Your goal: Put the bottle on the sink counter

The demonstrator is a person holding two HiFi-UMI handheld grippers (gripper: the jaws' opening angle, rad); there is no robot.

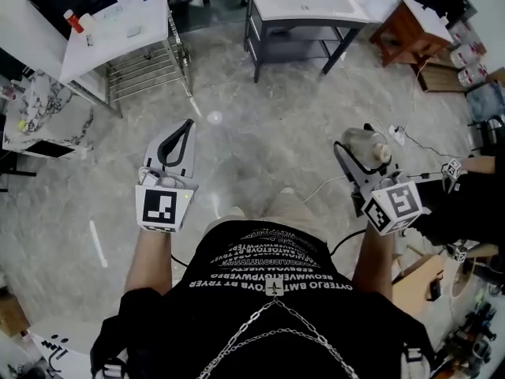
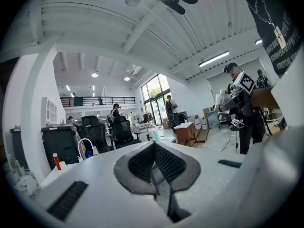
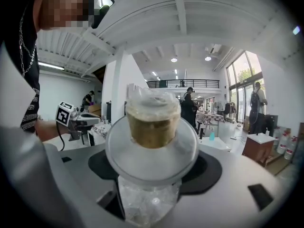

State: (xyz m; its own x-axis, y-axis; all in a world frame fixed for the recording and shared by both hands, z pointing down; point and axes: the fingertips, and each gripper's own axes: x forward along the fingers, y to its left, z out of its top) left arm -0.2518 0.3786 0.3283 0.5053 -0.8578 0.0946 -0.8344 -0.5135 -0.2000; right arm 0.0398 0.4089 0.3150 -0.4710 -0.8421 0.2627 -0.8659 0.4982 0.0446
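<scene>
Two grippers are in your hands over the pale stone floor point(image 1: 260, 117). Your right gripper point(image 1: 361, 155) is spread wide and clamped on the bottle point(image 3: 152, 151), one jaw on either side of its body. It is a clear, round bottle with broad shoulders and a short neck, capped by a tan stopper under crinkled clear film, and it points away from you. Your left gripper point(image 1: 185, 129) has its jaws pressed together with nothing between them. The white sink counter point(image 1: 276, 2) stands well apart, ahead of you.
</scene>
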